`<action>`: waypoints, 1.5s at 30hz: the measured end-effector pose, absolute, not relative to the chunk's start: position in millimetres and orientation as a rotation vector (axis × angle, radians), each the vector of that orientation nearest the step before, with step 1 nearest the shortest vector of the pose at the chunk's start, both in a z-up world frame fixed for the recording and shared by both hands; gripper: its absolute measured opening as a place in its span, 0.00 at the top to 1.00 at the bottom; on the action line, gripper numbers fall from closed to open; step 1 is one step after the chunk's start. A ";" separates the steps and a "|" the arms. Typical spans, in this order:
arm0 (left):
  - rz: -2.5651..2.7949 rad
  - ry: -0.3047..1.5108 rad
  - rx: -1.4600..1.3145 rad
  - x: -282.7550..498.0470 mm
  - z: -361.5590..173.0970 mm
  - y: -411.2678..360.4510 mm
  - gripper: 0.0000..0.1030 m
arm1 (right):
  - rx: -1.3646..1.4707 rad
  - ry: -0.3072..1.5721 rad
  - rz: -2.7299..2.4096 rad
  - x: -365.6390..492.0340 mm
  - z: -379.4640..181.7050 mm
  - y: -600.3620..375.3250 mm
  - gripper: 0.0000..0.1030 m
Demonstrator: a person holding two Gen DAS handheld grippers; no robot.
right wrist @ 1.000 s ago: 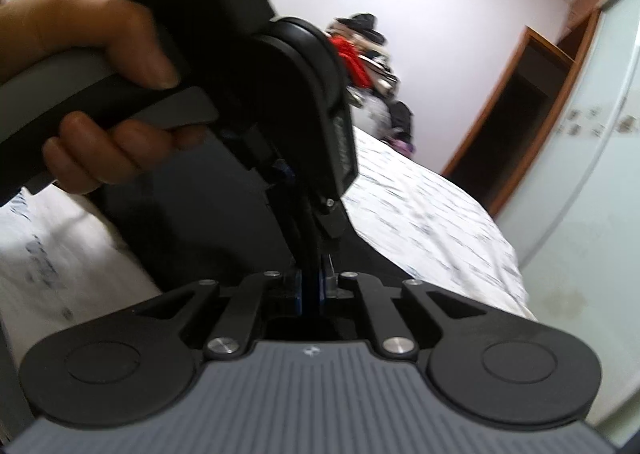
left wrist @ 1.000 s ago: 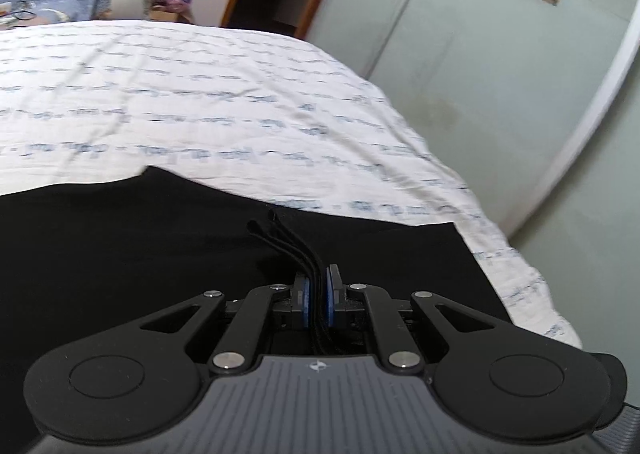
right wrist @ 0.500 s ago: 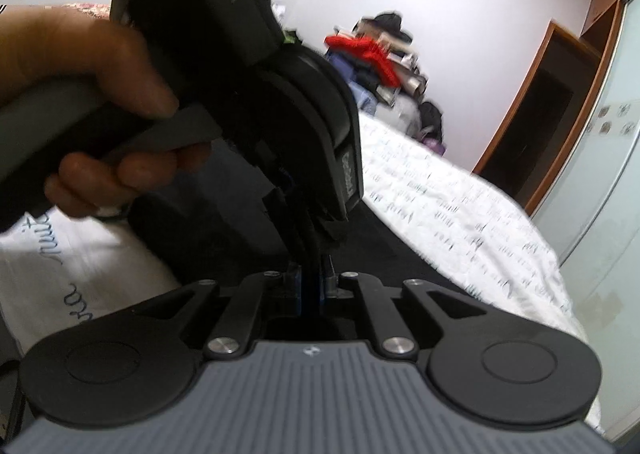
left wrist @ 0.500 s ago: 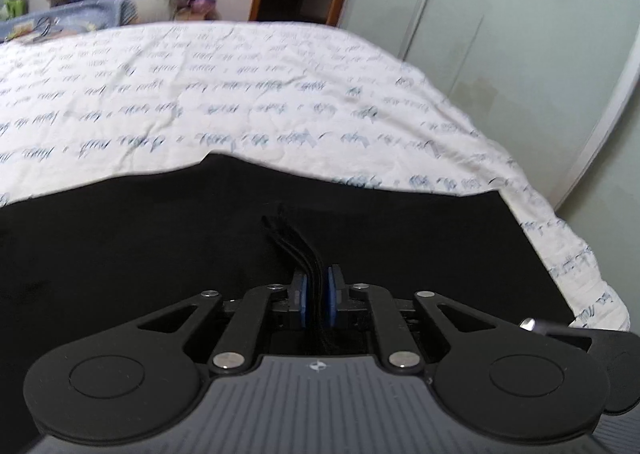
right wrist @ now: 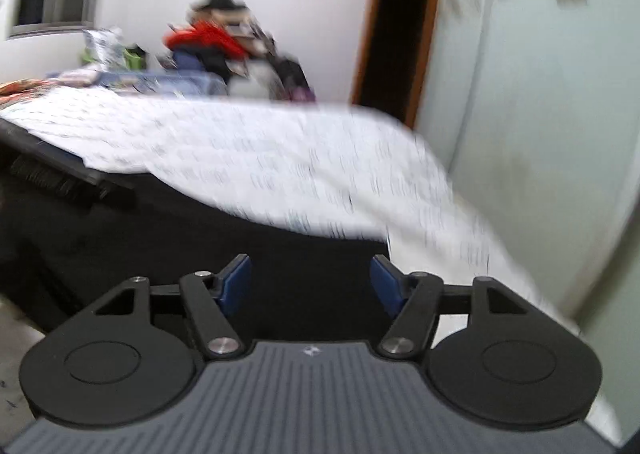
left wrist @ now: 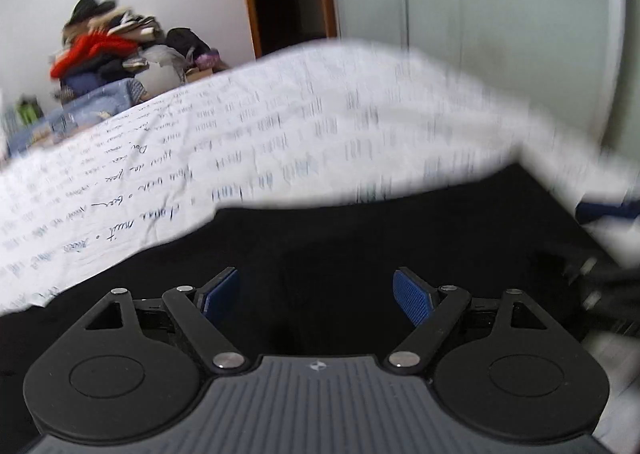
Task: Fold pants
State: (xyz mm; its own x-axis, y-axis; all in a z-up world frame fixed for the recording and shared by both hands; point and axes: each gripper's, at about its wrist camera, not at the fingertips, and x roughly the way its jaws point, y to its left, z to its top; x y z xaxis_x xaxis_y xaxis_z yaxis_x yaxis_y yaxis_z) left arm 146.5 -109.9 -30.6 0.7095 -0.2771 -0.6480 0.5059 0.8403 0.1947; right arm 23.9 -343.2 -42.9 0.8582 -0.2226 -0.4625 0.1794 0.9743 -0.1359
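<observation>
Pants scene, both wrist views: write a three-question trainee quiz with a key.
1. True or false: the left gripper is clamped on the pants.
2. What lies under the pants? A) wooden table B) white bedspread with printed writing C) bare floor
3. Fill in: the pile of clothes behind the bed has a bright ____ garment on it.

Key:
1. False. Its jaws are opening, and the pads stand apart with only flat black cloth beyond them. The right gripper is opening too, with nothing pinched.
2. B, the bedspread.
3. Red.
</observation>
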 end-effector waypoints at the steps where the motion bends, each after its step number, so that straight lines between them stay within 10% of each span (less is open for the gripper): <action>1: -0.430 0.638 0.452 140.4 -40.8 -116.9 0.19 | -0.079 0.548 -0.212 26.4 -52.8 -349.1 0.38; 14: -0.411 0.575 0.353 152.1 -26.1 -124.8 0.17 | -0.130 0.467 -0.225 41.1 -24.9 -332.6 0.07; 17: -0.377 0.586 0.314 165.9 -27.7 -127.5 0.17 | -0.110 0.467 -0.187 65.3 -25.7 -338.0 0.22; 22: -0.356 0.647 0.255 182.7 -34.5 -127.3 0.17 | -0.180 0.572 -0.163 102.7 -32.9 -340.3 0.83; 39: -0.346 0.683 0.255 191.3 -45.6 -130.0 0.14 | -0.243 0.662 -0.251 126.0 -48.7 -363.7 0.85; 45: -0.340 0.685 0.252 192.4 -46.4 -128.1 0.11 | -0.245 0.580 -0.296 99.2 -35.0 -361.3 0.73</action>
